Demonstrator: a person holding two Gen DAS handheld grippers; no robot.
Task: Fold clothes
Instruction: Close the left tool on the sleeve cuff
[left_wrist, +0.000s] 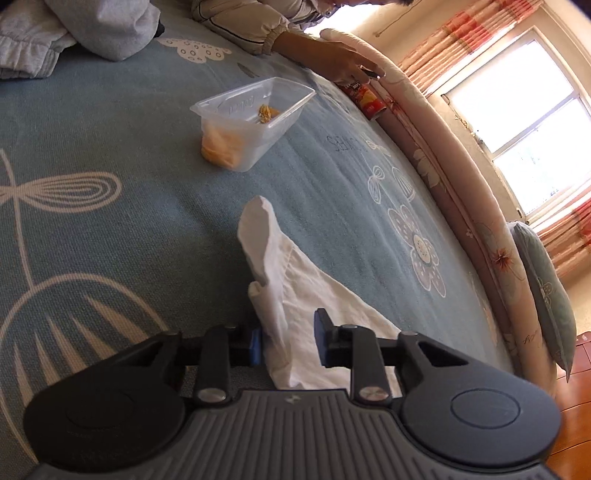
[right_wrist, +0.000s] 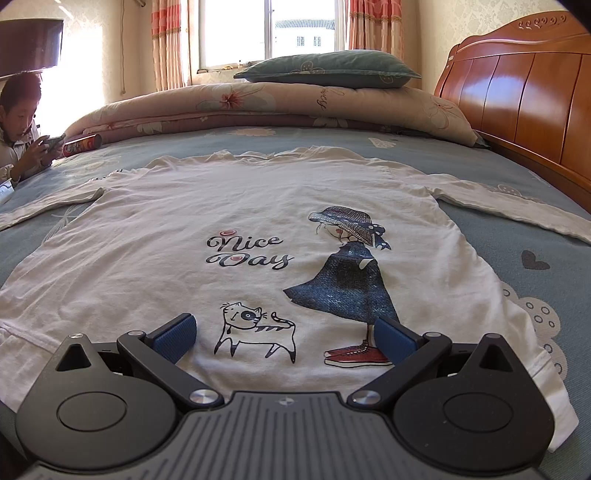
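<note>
- One white long-sleeved cotton shirt (right_wrist: 258, 206) with a "Nice Day" print lies spread flat, print up, on the blue-green patterned bedspread (right_wrist: 517, 166), both sleeves stretched out to the sides.
- Your right gripper (right_wrist: 286, 338) hovers over the hem, its jaws wide apart and holding nothing.
- Your left gripper (left_wrist: 288, 341) sits at a white sleeve end (left_wrist: 266, 251); its jaws stand apart with the cloth lying between them, not yet pinched.
- The flat spread fits either a garment laid out for folding or one opened again; the pictures do not settle which.
- If you take the sleeve, pinch both cloth layers near the cuff and carry it across the chest without dragging the body; keep the hem square.
- Count: two grippers, one shirt, two sleeves, one clear plastic tub (left_wrist: 255, 122) holding yellow scraps, one red snack can (right_wrist: 83, 144), one rolled floral quilt (right_wrist: 258, 107), one green pillow (right_wrist: 328, 70), one person (right_wrist: 22, 125) beside the bed.
</note>
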